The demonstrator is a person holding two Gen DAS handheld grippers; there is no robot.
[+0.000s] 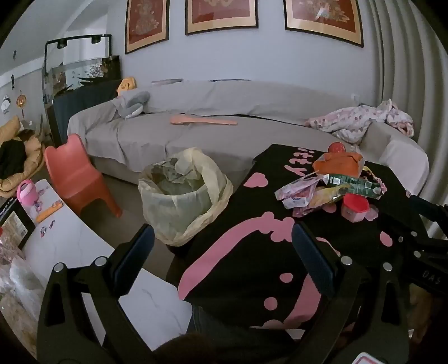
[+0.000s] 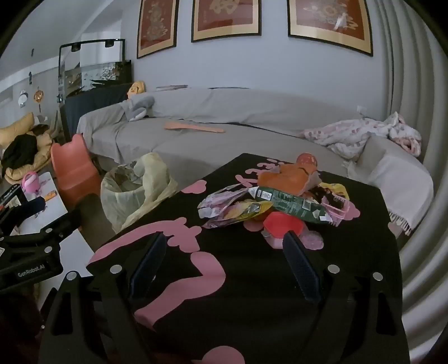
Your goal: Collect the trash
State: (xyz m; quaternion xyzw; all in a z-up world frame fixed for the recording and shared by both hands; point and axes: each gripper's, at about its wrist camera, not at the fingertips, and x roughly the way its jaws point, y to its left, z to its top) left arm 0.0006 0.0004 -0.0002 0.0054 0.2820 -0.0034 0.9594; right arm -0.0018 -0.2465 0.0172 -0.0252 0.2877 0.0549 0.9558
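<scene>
- On the black bench [image 2: 350,252] with pink markings, the trash [image 2: 268,207] lies in one heap toward the far right: crumpled wrappers, a long green packet [image 2: 291,205], an orange carton [image 2: 285,175] on top and a red-lidded tub [image 2: 282,226] at the near edge of the heap.
- Left gripper [image 1: 222,252]: jaws apart, holding nothing, over the bench's near left part, well short of the heap [image 1: 330,190].
- Right gripper [image 2: 224,264]: jaws apart, holding nothing, over the bench just before the heap; the tip of its right finger overlaps the tub in this view, though contact cannot be told.
- A bin [image 1: 179,204] lined with a pale bag stands on the floor just beside the bench's left edge, with crumpled scraps already inside.
- An orange child's chair [image 1: 75,173] stands left of the bin.
- A white table [image 1: 72,240] with small toys sits nearer left.
- Behind runs a grey sofa [image 1: 210,134] carrying a pink flat thing [image 1: 201,120], a grey plush [image 1: 134,105] and a patterned blanket [image 1: 361,120].
- Three framed pictures [image 1: 221,14] hang on the wall above.
</scene>
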